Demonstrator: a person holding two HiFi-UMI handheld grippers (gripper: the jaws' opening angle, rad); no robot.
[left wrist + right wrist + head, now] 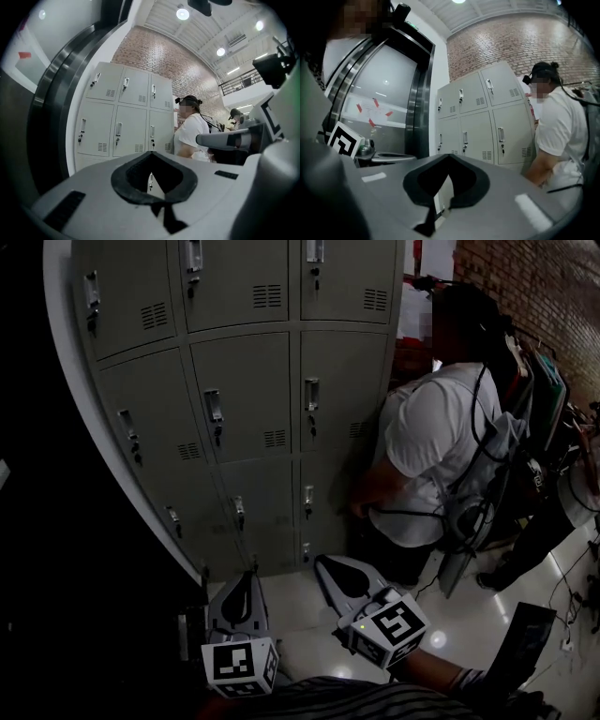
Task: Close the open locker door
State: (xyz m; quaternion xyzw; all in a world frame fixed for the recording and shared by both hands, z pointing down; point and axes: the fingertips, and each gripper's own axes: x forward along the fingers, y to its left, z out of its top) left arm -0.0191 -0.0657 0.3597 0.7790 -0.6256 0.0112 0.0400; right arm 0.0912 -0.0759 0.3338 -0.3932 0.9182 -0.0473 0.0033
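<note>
The locker bank (244,399) stands upright on the floor (300,615). Its doors (246,395) are tall rectangles, long axis vertical, fronts facing the grippers. Each door in view lies flush, with its handle near the left edge. A person (427,446) stands at the bank's right edge. The left gripper (249,576) and right gripper (323,562) hang before its bottom edge, jaws together, holding nothing.

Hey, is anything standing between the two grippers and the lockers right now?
Nothing visible does: only bare floor lies between the left gripper, the right gripper and the lockers. A person in a white shirt stands at the bank's right end. No door looks open.
</note>
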